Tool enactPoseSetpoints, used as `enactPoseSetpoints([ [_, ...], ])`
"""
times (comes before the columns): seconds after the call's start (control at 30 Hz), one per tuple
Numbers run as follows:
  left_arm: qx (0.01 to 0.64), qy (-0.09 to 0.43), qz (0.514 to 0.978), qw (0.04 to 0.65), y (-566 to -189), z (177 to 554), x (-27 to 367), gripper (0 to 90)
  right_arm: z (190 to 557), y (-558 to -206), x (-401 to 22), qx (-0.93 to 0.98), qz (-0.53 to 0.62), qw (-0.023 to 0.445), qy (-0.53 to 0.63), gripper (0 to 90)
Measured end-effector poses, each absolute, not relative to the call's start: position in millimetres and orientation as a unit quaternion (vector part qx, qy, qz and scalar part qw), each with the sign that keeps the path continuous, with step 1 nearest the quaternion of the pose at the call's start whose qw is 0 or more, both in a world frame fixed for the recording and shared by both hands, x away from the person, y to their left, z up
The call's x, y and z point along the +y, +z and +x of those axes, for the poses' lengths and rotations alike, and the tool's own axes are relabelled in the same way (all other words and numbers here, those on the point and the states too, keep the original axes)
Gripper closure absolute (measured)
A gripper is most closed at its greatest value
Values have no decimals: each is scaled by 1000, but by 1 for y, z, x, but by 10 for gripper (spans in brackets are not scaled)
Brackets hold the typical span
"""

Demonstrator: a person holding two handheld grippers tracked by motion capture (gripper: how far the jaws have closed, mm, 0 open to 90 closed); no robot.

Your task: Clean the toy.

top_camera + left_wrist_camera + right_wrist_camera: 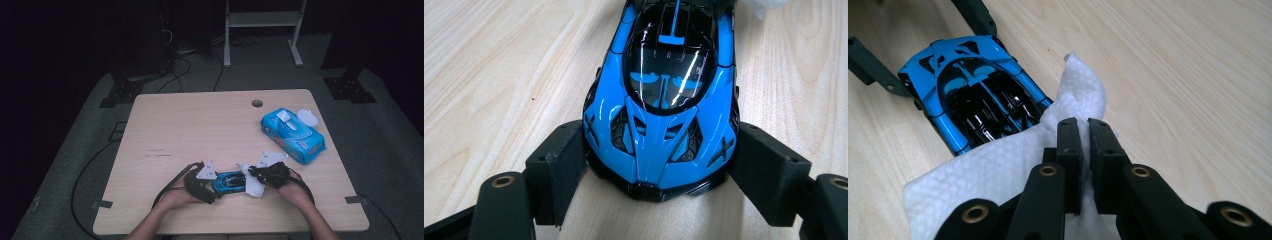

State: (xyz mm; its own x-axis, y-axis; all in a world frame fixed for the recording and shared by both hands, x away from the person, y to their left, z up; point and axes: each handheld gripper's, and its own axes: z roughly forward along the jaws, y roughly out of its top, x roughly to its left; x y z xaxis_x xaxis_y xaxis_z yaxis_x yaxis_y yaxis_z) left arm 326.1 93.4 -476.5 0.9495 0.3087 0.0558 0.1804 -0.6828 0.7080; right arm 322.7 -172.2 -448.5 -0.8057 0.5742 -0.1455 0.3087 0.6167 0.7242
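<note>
The left gripper (659, 170) clamps the hard, glossy, slippery toy car (663, 95) by its flanks, while the right gripper (1084, 135) pinches a soft, limp wipe (998, 170).

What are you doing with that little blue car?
A person is cleaning a blue toy car on the wooden table. The left gripper clamps the car's nose from both sides to hold it. The right gripper pinches a white wipe and lays it against the car's other end. A blue pack of wipes lies farther back on the right.
</note>
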Motion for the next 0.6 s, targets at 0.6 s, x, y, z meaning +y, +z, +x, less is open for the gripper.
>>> enactPoseSetpoints([
  [0.6,136,82,913,375,-477,327,94,249,313,-446,-189,877,261,183,360,841],
])
